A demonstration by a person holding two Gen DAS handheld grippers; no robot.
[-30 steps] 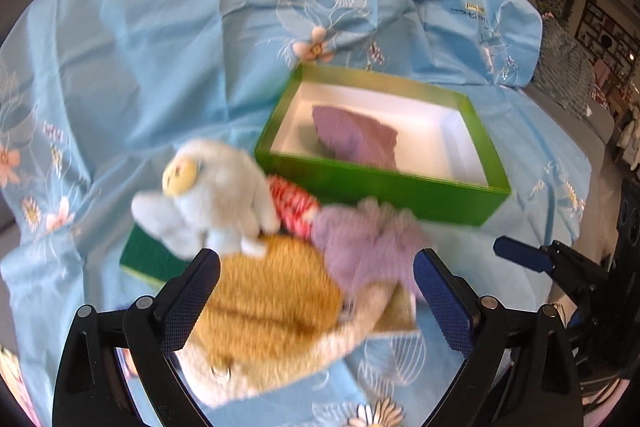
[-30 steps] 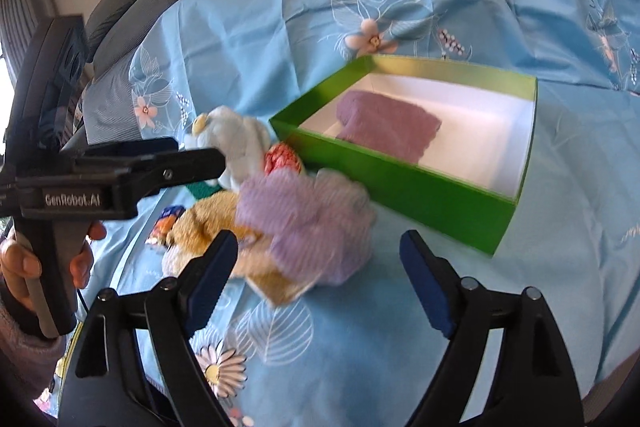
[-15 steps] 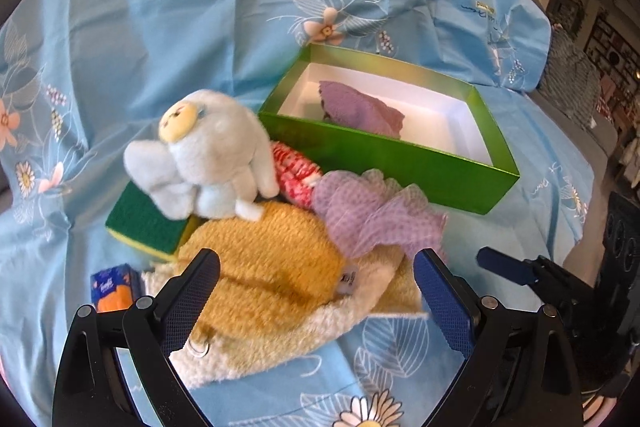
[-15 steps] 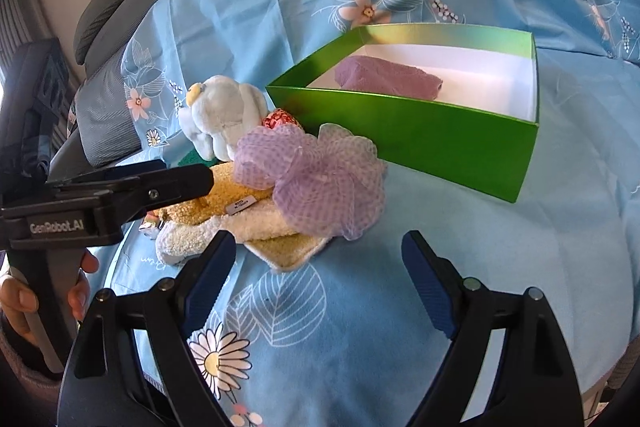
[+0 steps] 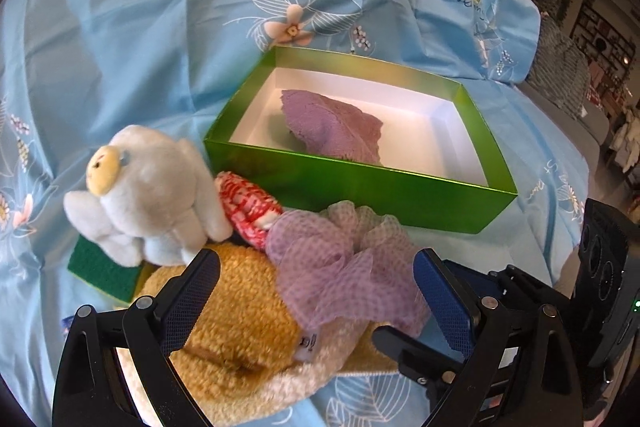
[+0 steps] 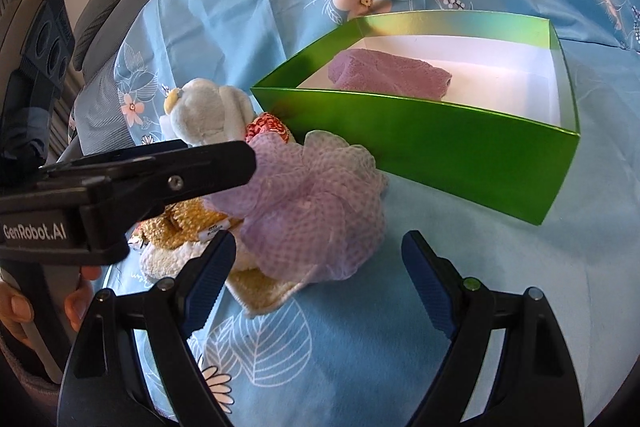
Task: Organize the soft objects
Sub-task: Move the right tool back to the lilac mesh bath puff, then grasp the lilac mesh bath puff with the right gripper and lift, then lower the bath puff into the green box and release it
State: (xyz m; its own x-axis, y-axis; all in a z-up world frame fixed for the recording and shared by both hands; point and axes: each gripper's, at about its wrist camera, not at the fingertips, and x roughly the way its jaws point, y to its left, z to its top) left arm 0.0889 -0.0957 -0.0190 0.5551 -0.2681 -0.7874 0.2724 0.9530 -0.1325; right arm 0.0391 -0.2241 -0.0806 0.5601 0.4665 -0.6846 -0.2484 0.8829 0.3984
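Two open tools point(image 5: 316, 291) point(image 6: 318, 267) flank the lilac mesh pouf point(image 6: 308, 203) beside the crosswise green box point(image 6: 460, 143)

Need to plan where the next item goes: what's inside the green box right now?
Inside the green box lies one purple cloth toward its left end; the rest shows bare white floor. Anything under the cloth is hidden.

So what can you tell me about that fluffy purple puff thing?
The purple puff is a bath pouf of thin, bunched lilac netting with a dotted weave, ruffled into a loose ball. It lies on the pile of soft things, resting on the tan towel, beside the red-and-white ball and just in front of the green box. Neither gripper holds it.
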